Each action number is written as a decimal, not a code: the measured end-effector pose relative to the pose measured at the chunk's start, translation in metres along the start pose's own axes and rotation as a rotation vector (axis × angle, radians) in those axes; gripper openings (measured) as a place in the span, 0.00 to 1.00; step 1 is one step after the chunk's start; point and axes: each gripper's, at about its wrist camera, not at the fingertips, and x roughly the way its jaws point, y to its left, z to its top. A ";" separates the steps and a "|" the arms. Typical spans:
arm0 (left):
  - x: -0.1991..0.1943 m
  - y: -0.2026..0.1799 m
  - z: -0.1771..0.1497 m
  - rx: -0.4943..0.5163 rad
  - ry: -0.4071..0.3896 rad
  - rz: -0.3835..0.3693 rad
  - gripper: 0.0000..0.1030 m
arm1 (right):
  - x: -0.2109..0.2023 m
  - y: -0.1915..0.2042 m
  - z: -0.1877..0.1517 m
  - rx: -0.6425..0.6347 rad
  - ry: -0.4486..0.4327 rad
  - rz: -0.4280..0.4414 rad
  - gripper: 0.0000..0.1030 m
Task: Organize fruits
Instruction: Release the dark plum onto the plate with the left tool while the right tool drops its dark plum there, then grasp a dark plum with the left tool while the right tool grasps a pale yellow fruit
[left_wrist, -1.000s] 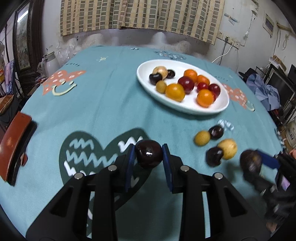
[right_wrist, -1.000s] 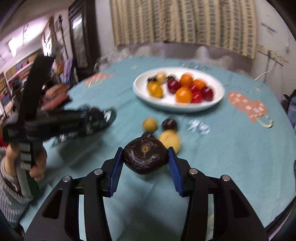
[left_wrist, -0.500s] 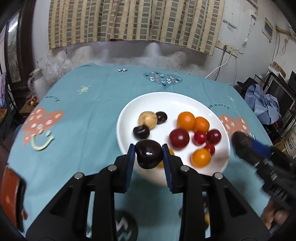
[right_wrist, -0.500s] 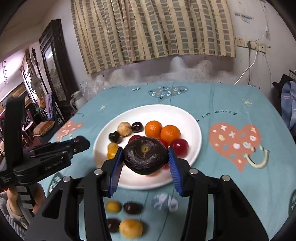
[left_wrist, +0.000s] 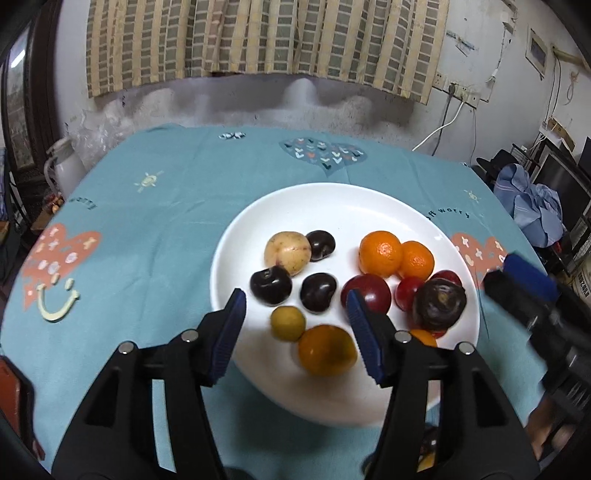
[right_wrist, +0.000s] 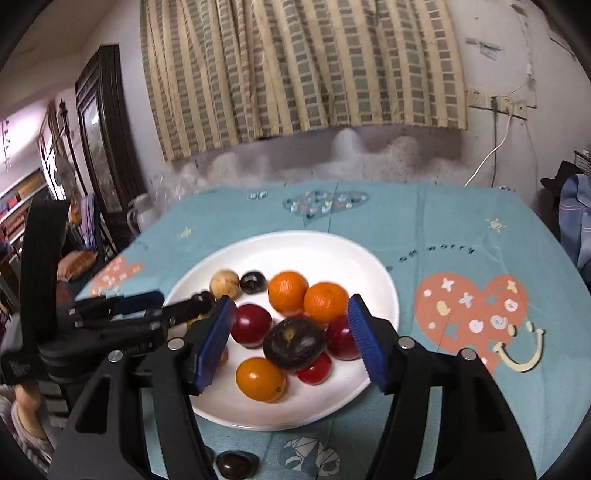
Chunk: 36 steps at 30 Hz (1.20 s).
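Observation:
A white plate (left_wrist: 332, 192) on the teal tablecloth holds oranges (left_wrist: 380, 253), red plums (left_wrist: 369, 293), dark plums and a pale yellow fruit (left_wrist: 287, 253). My left gripper (left_wrist: 295, 302) hovers over the plate's near side with its jaws opening. A dark plum (left_wrist: 318, 292) lies on the plate between the jaws, untouched by the pads. My right gripper (right_wrist: 291, 306) is also opening. A large dark wrinkled fruit (right_wrist: 294, 343) rests on the red plums between its pads, free of them. The same fruit (left_wrist: 439, 308) shows in the left wrist view, with the right gripper (left_wrist: 524, 284) beside it.
A dark fruit (right_wrist: 236, 463) lies on the cloth in front of the plate (right_wrist: 295, 236). A white jug (left_wrist: 64, 166) stands off the table's left edge and blue cloth (left_wrist: 532, 210) lies to the right. A hand (right_wrist: 26, 398) holds the left gripper (right_wrist: 177, 306).
Both grippers moved forward from the loose fruits to above the plate. Each then opened: the dark plum and the large dark fruit left the pads and now lie on the plate.

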 end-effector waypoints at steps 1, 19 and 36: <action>-0.006 0.001 -0.003 -0.003 -0.003 0.003 0.57 | -0.007 0.000 0.002 0.011 -0.002 0.005 0.62; -0.080 -0.037 -0.123 0.118 0.049 -0.044 0.57 | -0.109 0.001 -0.060 0.013 0.001 0.015 0.62; -0.056 -0.075 -0.140 0.269 0.080 -0.042 0.49 | -0.101 -0.001 -0.068 0.027 0.026 0.017 0.62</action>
